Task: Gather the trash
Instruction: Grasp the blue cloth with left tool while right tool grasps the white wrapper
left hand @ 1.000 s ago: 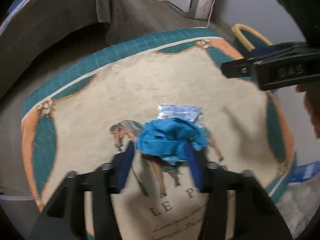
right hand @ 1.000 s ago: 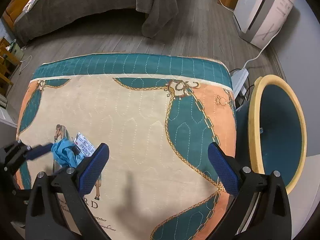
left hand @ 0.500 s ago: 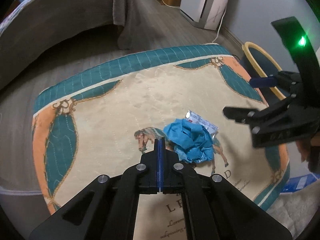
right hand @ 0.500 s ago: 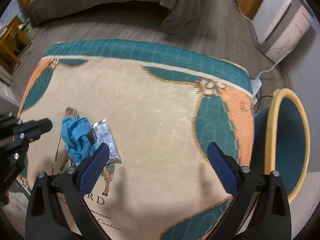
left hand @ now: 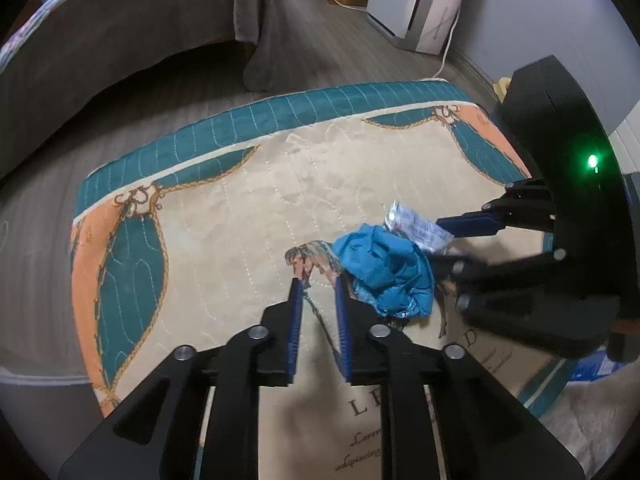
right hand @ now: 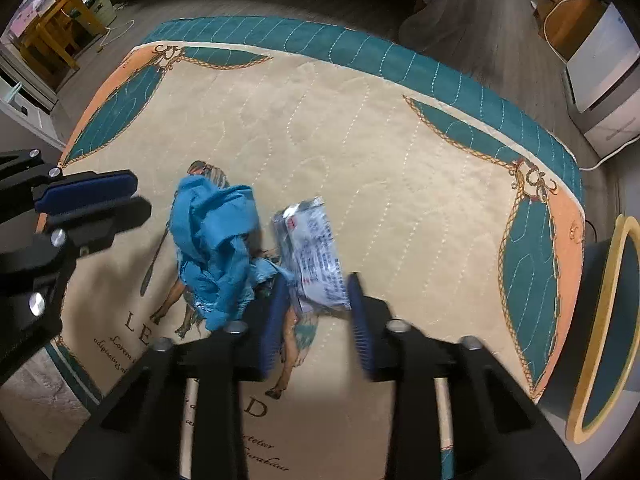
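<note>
Left gripper: fingers parted by a narrow gap, nothing between them. The tips hang over the printed horse on the rug, just to the left of the crumpled blue cloth. In the right wrist view the same gripper enters from the left edge, close to the cloth but with a strip of bare rug between them.

Right gripper: fingers moderately open, one on each side of the near end of the silver printed wrapper. The fingers appear motion-blurred; whether the pads touch the wrapper cannot be told. In the left wrist view this gripper reaches in from the right, its blue finger pad beside the wrapper.

Task items: the cloth and the wrapper lie side by side on the beige centre of the rug, over the horse motif and above the printed lettering. The cloth's lower folds touch or overlap the wrapper's near corner.

Further out: a teal bin with a yellow rim stands off the rug's right edge. A white appliance sits beyond it on the wood floor. A grey blanket hangs from the bed at the far side.
</note>
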`<move>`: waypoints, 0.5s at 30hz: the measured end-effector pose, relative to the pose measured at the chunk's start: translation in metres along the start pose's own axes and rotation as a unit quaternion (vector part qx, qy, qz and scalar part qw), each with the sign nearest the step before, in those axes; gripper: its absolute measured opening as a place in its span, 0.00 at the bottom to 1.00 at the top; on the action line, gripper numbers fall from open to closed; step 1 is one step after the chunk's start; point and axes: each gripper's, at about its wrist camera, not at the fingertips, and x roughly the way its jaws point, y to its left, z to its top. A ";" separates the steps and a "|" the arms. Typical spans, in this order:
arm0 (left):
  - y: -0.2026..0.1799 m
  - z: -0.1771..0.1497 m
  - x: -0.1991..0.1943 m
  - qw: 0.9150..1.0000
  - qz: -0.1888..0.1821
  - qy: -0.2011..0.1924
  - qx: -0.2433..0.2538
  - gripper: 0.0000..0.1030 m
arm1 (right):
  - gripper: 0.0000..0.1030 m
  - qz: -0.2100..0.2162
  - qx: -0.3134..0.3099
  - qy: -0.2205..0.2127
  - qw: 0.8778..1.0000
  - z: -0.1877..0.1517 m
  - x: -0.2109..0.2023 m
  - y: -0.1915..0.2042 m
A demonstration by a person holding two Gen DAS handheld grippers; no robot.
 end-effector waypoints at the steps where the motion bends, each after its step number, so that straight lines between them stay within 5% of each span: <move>1: 0.000 -0.001 0.000 1.000 -0.003 0.000 -0.002 0.28 | 0.22 0.007 0.007 0.000 1.000 0.000 -0.001 -0.002; 9: -0.017 0.000 0.005 1.000 -0.026 0.002 -0.008 0.61 | 0.22 -0.009 0.041 -0.013 0.999 0.002 -0.018 -0.042; 15: -0.033 0.002 0.023 0.999 -0.026 0.022 -0.007 0.66 | 0.22 -0.008 0.057 -0.020 0.998 -0.005 -0.026 -0.070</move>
